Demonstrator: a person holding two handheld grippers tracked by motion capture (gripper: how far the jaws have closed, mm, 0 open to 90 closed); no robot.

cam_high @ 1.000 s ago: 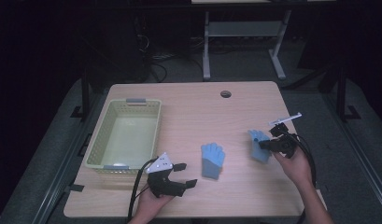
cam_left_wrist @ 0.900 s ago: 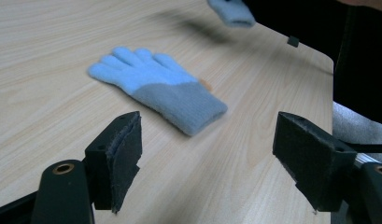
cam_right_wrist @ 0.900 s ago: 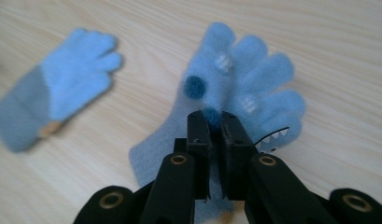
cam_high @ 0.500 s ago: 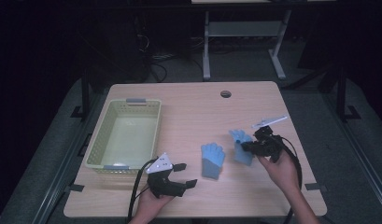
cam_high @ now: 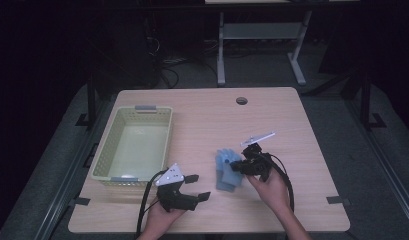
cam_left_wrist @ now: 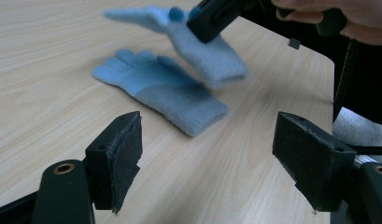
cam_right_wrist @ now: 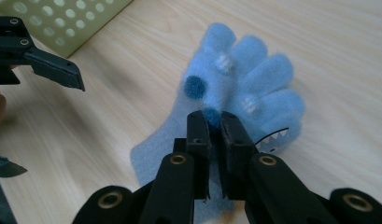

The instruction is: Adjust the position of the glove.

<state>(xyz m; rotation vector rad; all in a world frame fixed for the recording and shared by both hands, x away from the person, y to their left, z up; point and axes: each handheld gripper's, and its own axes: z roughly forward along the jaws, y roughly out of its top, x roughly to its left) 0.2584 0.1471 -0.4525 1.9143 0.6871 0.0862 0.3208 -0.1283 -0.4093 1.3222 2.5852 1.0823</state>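
In the high view, a light wooden worktop (cam_high: 292, 130) stands in a dark room, with a white frame (cam_high: 257, 35) and cables on the grey floor behind it. A pale green basket (cam_high: 104, 155) sits on its left part. The right claw (cam_high: 236, 166) pinches a blue glove (cam_high: 225, 159) above a second blue glove (cam_high: 229, 181) lying flat mid-worktop.

In the left gripper view, the left claw (cam_left_wrist: 207, 154) gapes wide over bare wood, short of the gloves.

In the right gripper view, the jaws clamp the held glove's palm.
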